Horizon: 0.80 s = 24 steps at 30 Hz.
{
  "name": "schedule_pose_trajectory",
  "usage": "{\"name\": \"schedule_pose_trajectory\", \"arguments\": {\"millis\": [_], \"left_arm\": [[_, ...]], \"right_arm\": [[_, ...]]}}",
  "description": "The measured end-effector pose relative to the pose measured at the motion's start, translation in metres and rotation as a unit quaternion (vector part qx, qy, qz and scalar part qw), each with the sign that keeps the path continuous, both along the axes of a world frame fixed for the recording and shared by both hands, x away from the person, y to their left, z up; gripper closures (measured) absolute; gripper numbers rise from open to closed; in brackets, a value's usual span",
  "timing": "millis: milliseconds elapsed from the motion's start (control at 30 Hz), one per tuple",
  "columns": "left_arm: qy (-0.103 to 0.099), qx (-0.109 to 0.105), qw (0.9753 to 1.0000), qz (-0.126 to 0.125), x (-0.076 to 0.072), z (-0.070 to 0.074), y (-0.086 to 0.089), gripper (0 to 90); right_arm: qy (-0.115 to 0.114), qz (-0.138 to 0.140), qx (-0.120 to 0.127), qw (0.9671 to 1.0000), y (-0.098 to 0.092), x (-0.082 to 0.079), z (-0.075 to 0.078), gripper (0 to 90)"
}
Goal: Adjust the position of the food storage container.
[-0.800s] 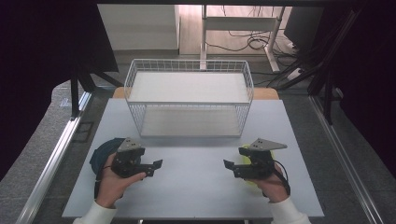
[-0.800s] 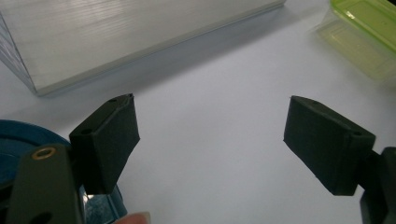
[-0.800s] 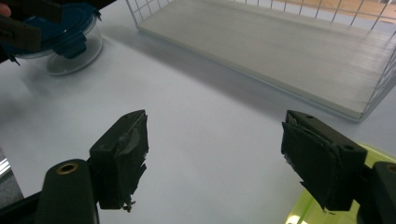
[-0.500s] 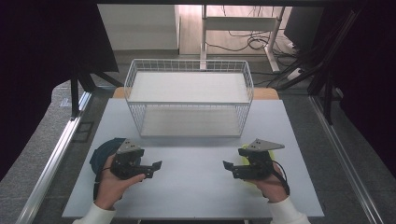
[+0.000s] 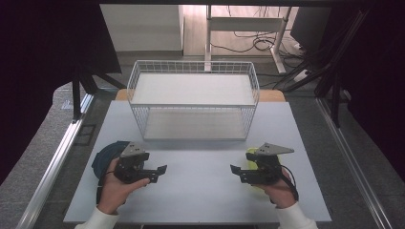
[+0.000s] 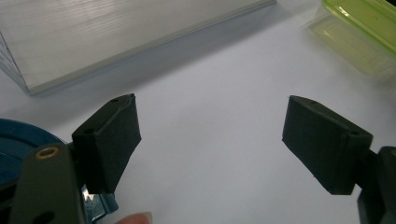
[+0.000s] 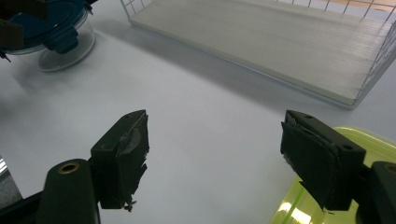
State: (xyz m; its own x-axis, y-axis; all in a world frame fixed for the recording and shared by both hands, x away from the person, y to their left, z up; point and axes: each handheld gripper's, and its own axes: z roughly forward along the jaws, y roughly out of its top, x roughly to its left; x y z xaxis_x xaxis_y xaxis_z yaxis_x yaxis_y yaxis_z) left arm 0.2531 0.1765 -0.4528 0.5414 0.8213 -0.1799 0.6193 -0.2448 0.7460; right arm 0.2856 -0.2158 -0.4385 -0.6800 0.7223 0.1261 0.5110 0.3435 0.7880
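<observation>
Two hand-held grippers hovering wide open over a white table, each beside a food container.

The left gripper (image 5: 161, 170) is gaping with nothing between its jaws, sitting just beside the blue-lidded round container (image 5: 106, 156) at the table's left edge. The right gripper (image 5: 235, 171) is likewise spreading wide and gripping nothing, with the green-lidded container (image 7: 327, 196) lying right under its outer jaw. The wire basket (image 5: 193, 102) is standing well behind both.

Blue-lidded container (image 5: 106, 155), lime-green container (image 6: 362, 29), white wire basket (image 5: 193, 78), black fingers (image 6: 112, 140)
</observation>
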Motion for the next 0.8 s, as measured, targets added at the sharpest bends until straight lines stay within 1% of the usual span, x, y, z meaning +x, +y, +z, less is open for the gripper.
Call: {"name": "schedule_pose_trajectory", "arguments": {"millis": [133, 167, 200, 233, 267, 300, 333, 367, 400, 433, 500, 567, 633, 667, 700, 767, 800], "left_arm": [[0.004, 0.002, 1.0, 0.002, 0.001, 0.001, 0.003, 19.0], [0.004, -0.001, 1.0, 0.003, 0.002, 0.005, 0.004, 19.2], [0.004, -0.001, 1.0, 0.003, 0.002, 0.005, 0.004, 19.3], [0.002, -0.002, 1.0, 0.003, 0.003, 0.007, 0.005, 19.3], [-0.001, 0.001, 1.0, 0.003, 0.004, 0.011, 0.006, 19.3], [-0.001, 0.001, 1.0, 0.003, 0.004, 0.011, 0.006, 19.2], [-0.006, 0.009, 0.9999, 0.005, 0.006, 0.017, 0.007, 19.2], [-0.006, 0.009, 0.9999, 0.005, 0.006, 0.017, 0.007, 19.3], [-0.011, 0.011, 0.9999, 0.005, 0.006, 0.023, 0.008, 19.3], [-0.011, 0.011, 0.9999, 0.005, 0.006, 0.023, 0.008, 19.3], [-0.014, 0.013, 0.9998, 0.006, 0.008, 0.028, 0.011, 19.4], [-0.012, 0.018, 0.9997, 0.011, 0.01, 0.03, 0.015, 19.8], [-0.009, 0.02, 0.9996, 0.016, 0.012, 0.032, 0.02, 19.9], [-0.006, 0.02, 0.9995, 0.023, 0.014, 0.033, 0.025, 20.2], [-0.006, 0.02, 0.9995, 0.023, 0.014, 0.033, 0.025, 20.3], [-0.005, 0.022, 0.9991, 0.037, 0.016, 0.035, 0.034, 20.3], [-0.005, 0.022, 0.9991, 0.037, 0.016, 0.035, 0.034, 20.4]], "right_arm": [[0.002, -0.004, 0.005, 1.0, -0.002, 0.003, 0.001, 23.4], [0.004, -0.004, 0.007, 1.0, -0.002, 0.004, 0.0, 23.4], [0.005, -0.005, 0.007, 1.0, -0.003, 0.004, 0.0, 23.4], [0.005, -0.005, 0.007, 1.0, -0.003, 0.004, 0.0, 23.4], [0.004, -0.005, 0.007, 1.0, -0.003, 0.004, -0.001, 23.3], [0.004, -0.005, 0.007, 1.0, -0.003, 0.004, -0.001, 23.3], [0.005, -0.008, 0.008, 0.9999, -0.004, 0.004, -0.001, 23.2], [0.005, -0.008, 0.008, 0.9999, -0.004, 0.004, -0.001, 23.2], [0.005, -0.01, 0.009, 0.9999, -0.005, 0.004, -0.002, 22.8], [0.005, -0.01, 0.009, 0.9999, -0.005, 0.004, -0.002, 22.8], [0.008, -0.011, 0.008, 0.9999, -0.006, 0.004, -0.002, 22.2], [0.01, -0.012, 0.007, 0.9999, -0.007, 0.003, -0.002, 21.6], [0.01, -0.012, 0.007, 0.9998, -0.007, 0.003, -0.001, 21.6], [0.011, -0.014, 0.008, 0.9998, -0.007, 0.003, -0.001, 21.5], [0.011, -0.014, 0.008, 0.9998, -0.007, 0.003, -0.001, 21.5], [0.01, -0.013, 0.007, 0.9998, -0.006, 0.004, -0.001, 21.4], [0.011, -0.012, 0.007, 0.9998, -0.006, 0.004, -0.001, 21.3]]}}
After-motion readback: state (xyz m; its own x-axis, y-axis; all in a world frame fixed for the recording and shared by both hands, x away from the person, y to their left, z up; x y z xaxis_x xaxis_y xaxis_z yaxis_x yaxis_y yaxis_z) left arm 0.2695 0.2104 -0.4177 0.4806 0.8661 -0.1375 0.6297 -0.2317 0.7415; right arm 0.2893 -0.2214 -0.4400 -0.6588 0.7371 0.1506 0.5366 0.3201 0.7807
